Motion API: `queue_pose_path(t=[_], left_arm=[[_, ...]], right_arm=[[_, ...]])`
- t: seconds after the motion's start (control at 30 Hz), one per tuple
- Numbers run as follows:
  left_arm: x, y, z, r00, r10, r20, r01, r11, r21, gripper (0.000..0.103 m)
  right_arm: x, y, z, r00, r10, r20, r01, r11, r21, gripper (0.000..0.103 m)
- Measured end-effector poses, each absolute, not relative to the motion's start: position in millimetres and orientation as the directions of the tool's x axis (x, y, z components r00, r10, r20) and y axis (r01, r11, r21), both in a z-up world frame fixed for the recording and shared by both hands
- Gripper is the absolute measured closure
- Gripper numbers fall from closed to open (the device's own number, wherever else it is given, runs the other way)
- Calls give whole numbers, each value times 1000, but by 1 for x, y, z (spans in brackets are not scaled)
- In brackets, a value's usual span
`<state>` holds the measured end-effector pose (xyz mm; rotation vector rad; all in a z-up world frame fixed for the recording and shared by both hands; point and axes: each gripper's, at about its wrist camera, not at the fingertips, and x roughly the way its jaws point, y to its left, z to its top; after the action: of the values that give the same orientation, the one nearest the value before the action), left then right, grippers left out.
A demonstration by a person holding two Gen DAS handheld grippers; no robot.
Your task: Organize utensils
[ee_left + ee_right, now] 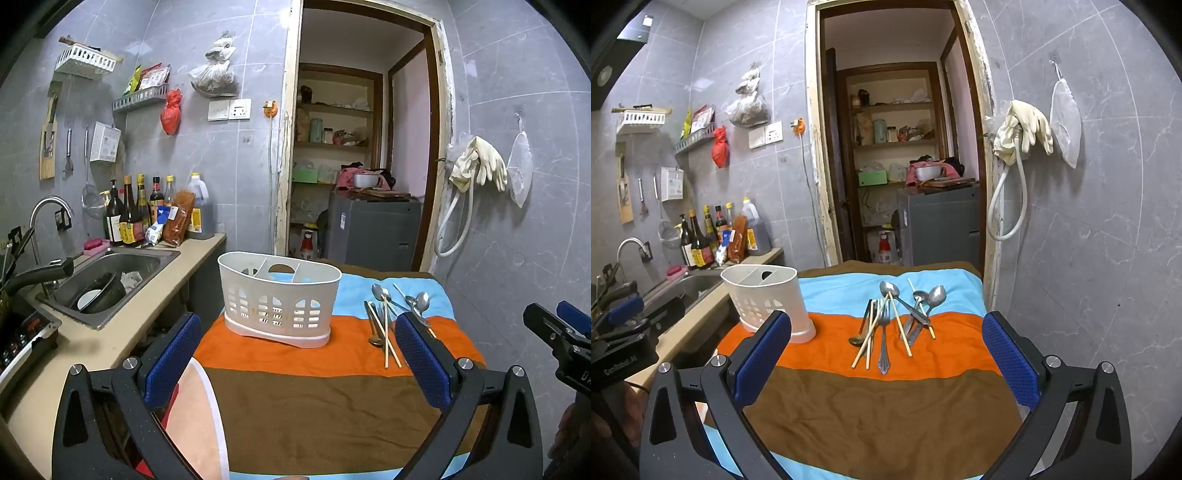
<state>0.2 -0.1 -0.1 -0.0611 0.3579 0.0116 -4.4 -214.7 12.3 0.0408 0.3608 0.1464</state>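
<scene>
A white slotted utensil caddy (277,299) with empty compartments stands on a striped cloth (295,398); it also shows in the right wrist view (768,299). To its right lies a loose pile of utensils (897,317): spoons (936,295), a fork (884,332), wooden chopsticks (899,325). The pile also shows in the left wrist view (391,314). My left gripper (299,354) is open and empty, held short of the caddy. My right gripper (886,354) is open and empty, held short of the pile.
A steel sink (110,280) with a dark pot and a beige counter (110,343) lie left. Sauce bottles (147,214) stand behind the sink. A doorway (362,166) opens behind the table. A tiled wall with hung gloves (480,166) is at right.
</scene>
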Motion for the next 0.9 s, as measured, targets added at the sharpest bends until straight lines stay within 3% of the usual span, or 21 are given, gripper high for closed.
queue_pose_path(t=[0.9], left_arm=[[6, 1, -7, 932, -5, -363, -21, 997, -68, 1]], right_arm=[[0, -213, 9, 922, 148, -358, -133, 989, 66, 0]])
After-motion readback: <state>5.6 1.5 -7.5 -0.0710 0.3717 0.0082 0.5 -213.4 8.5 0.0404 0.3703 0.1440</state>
